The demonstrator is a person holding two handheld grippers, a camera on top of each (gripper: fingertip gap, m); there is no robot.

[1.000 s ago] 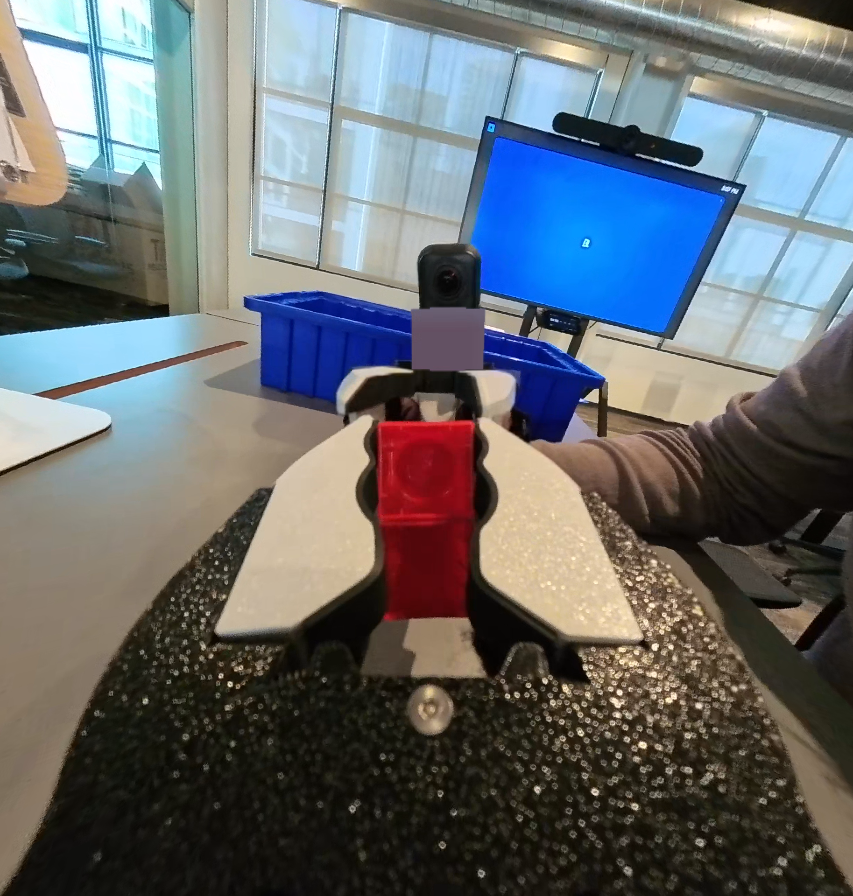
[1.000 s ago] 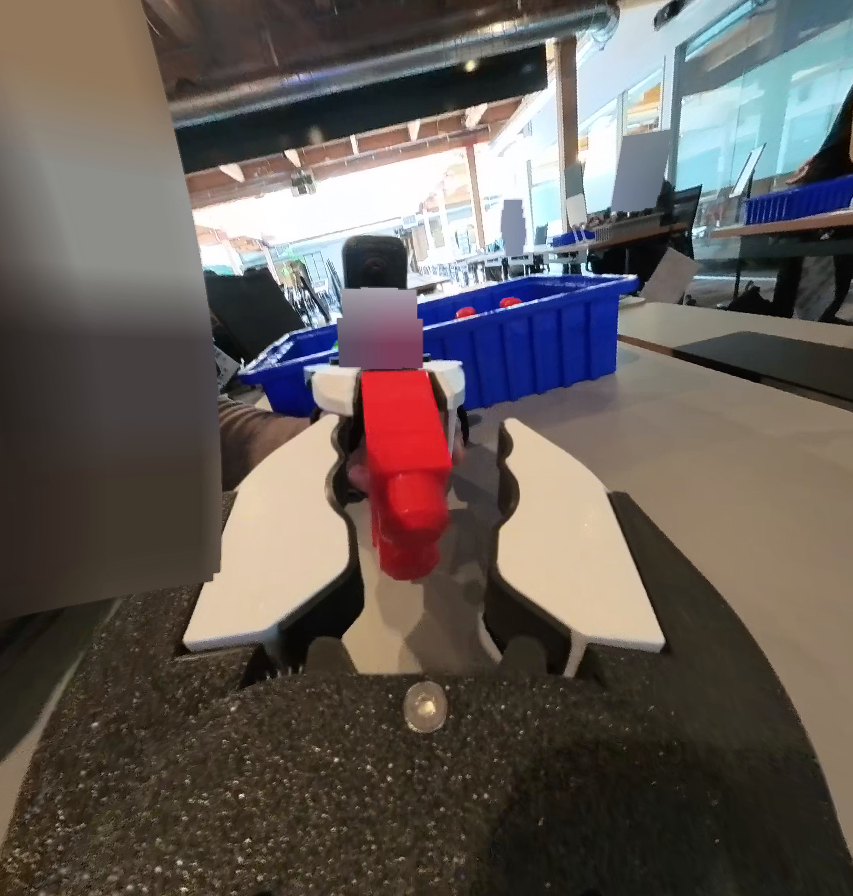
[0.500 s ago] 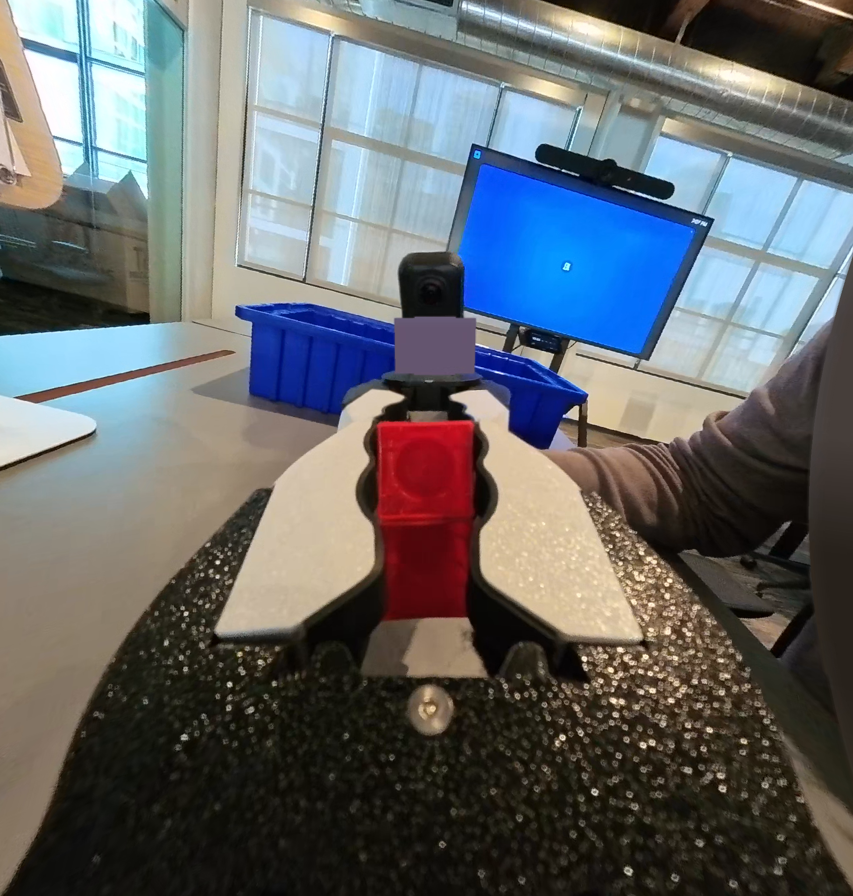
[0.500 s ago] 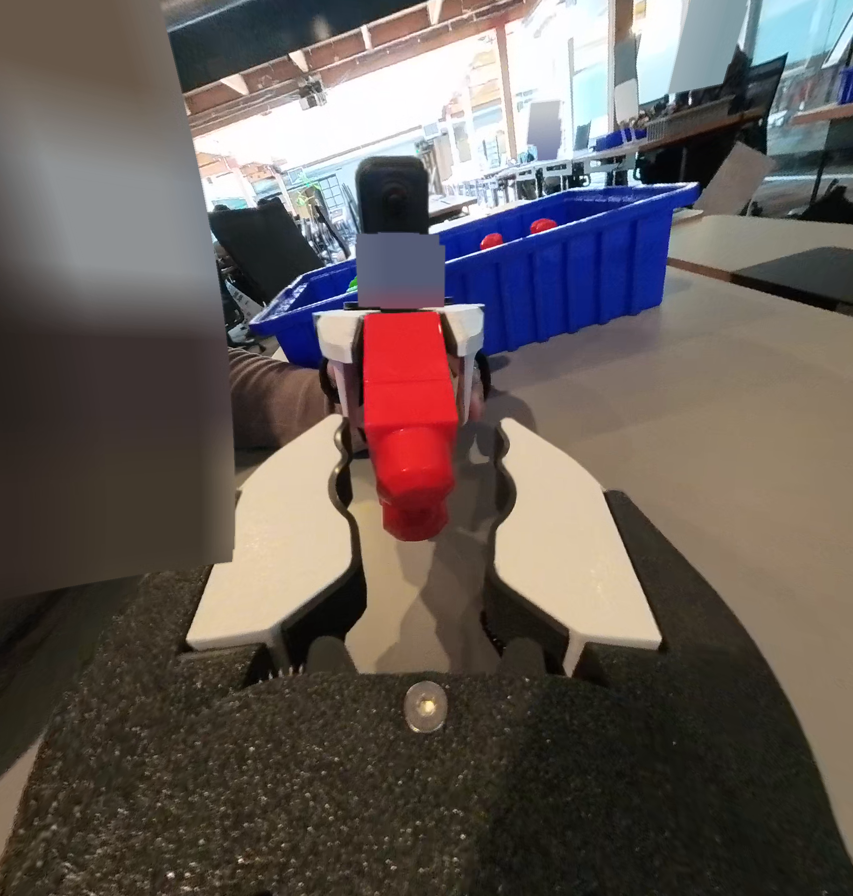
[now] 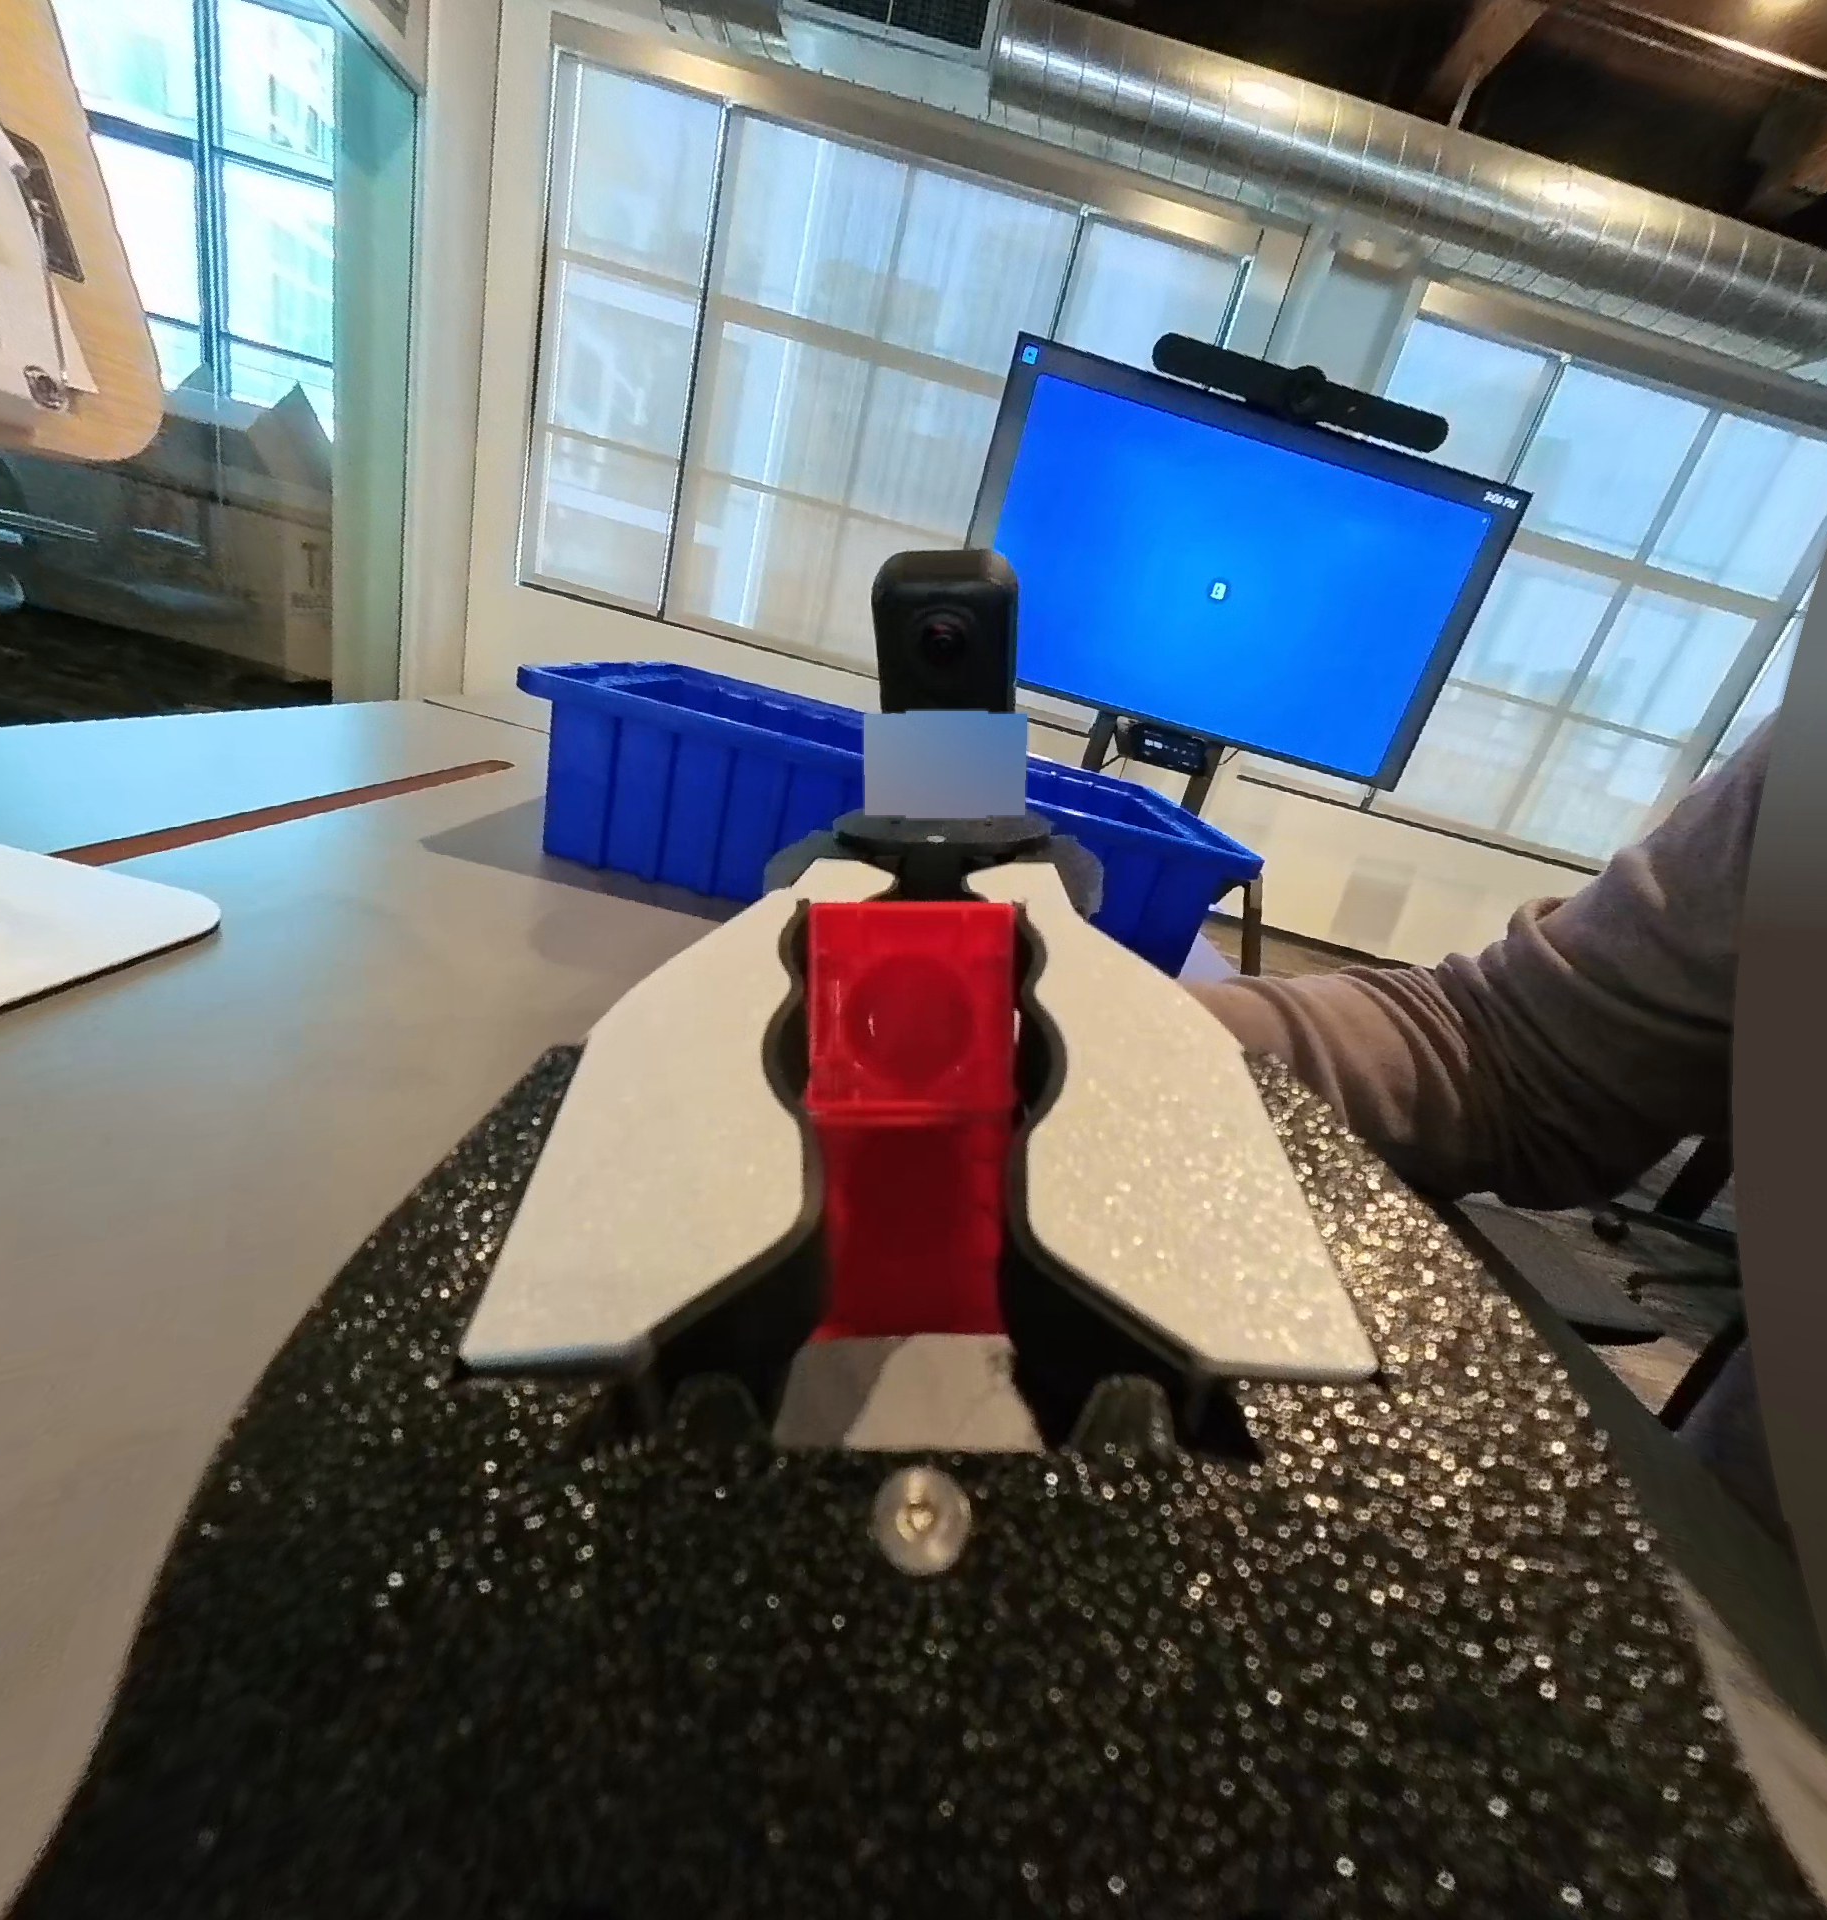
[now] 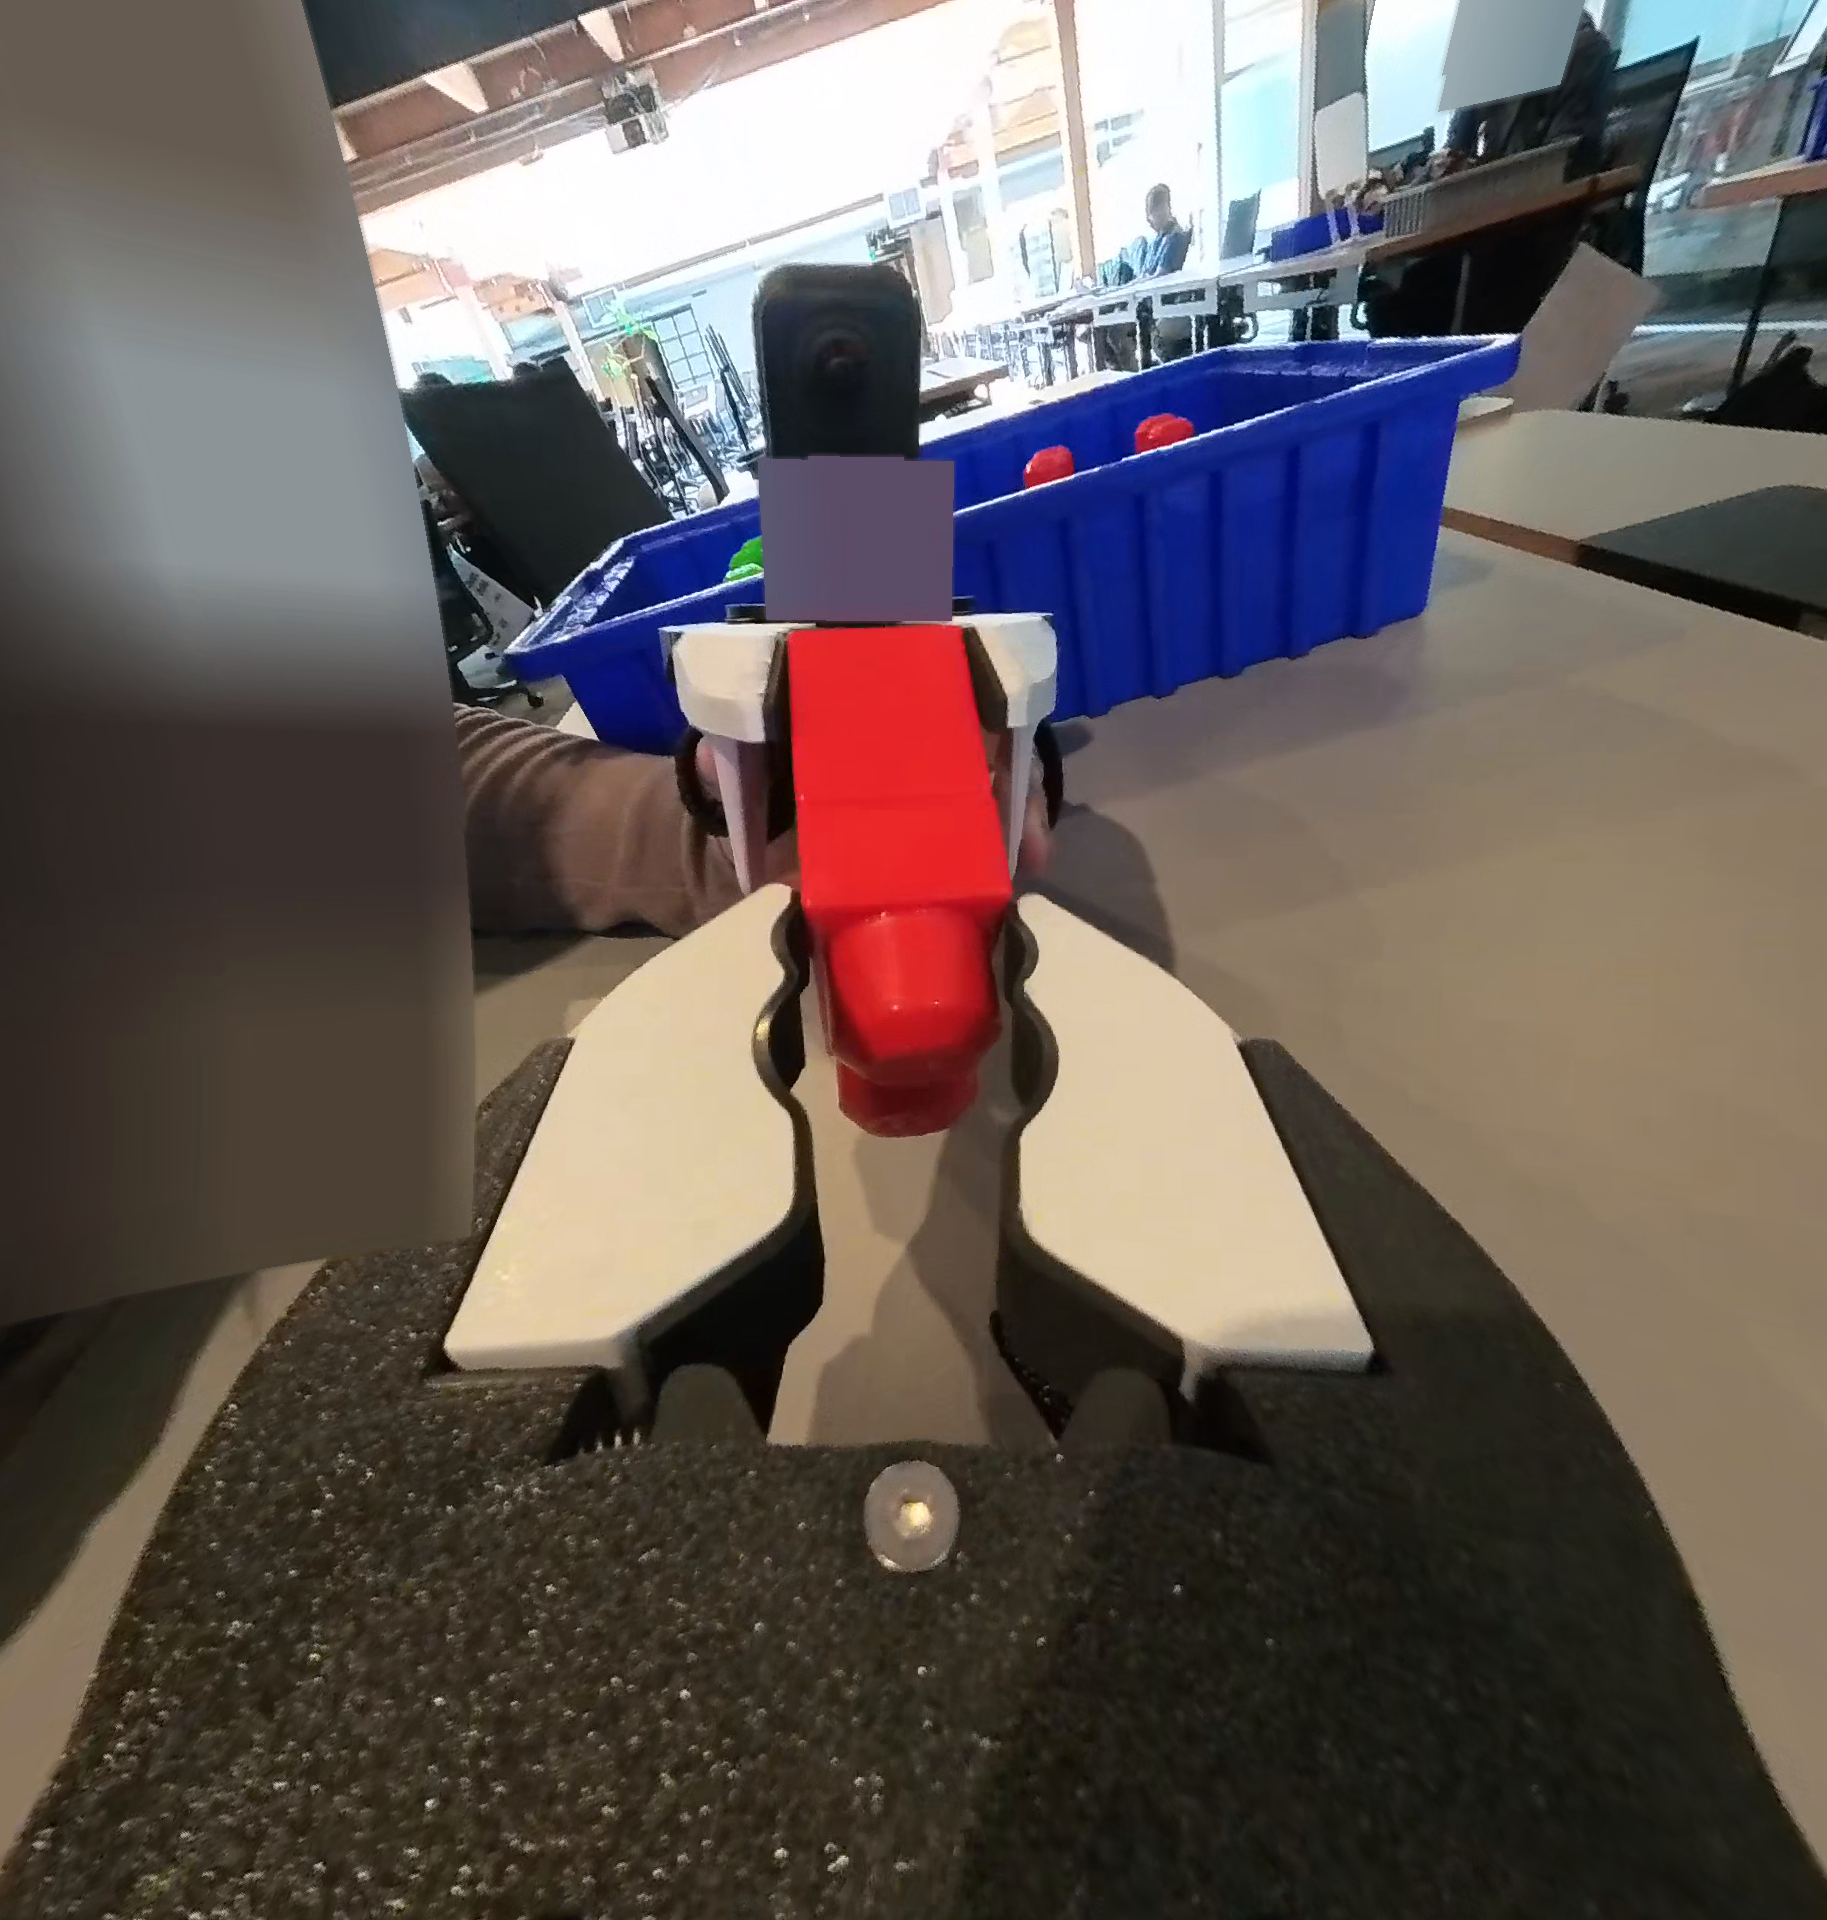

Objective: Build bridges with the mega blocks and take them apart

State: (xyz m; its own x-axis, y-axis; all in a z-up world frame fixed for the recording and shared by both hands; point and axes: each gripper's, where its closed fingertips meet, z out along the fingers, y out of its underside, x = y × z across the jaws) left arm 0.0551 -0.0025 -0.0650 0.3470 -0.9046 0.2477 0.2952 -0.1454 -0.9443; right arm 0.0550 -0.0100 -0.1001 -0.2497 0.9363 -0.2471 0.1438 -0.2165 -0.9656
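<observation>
A red stack of two mega blocks joined end to end (image 5: pixel 909 1091) hangs above the grey table (image 5: pixel 317 1039) between my two grippers, which face each other. My left gripper (image 5: pixel 909 935) is shut on the near part of the stack. In the right wrist view the stack (image 6: pixel 893 769) points its stud end at me. My right gripper (image 6: pixel 898 925) has its fingers (image 6: pixel 680 1091) pressed against the stud end. The left gripper (image 6: pixel 857 665) shows behind the stack. The right gripper's body (image 5: pixel 930 831) shows past the stack in the left wrist view, its fingers hidden.
A blue bin (image 6: pixel 1252 603) stands on the table behind the grippers, with red blocks (image 6: pixel 1049 465) and a green one (image 6: pixel 748 556) inside; it also shows in the left wrist view (image 5: pixel 680 790). A white board (image 5: pixel 57 925) lies at the left. A sleeved arm (image 5: pixel 1511 1060) reaches in. The tips of both grippers are at nearly the same place.
My right gripper has moved forward over the stud end of the red stack and its fingers have narrowed onto it. My left gripper keeps its hold and has tilted up slightly.
</observation>
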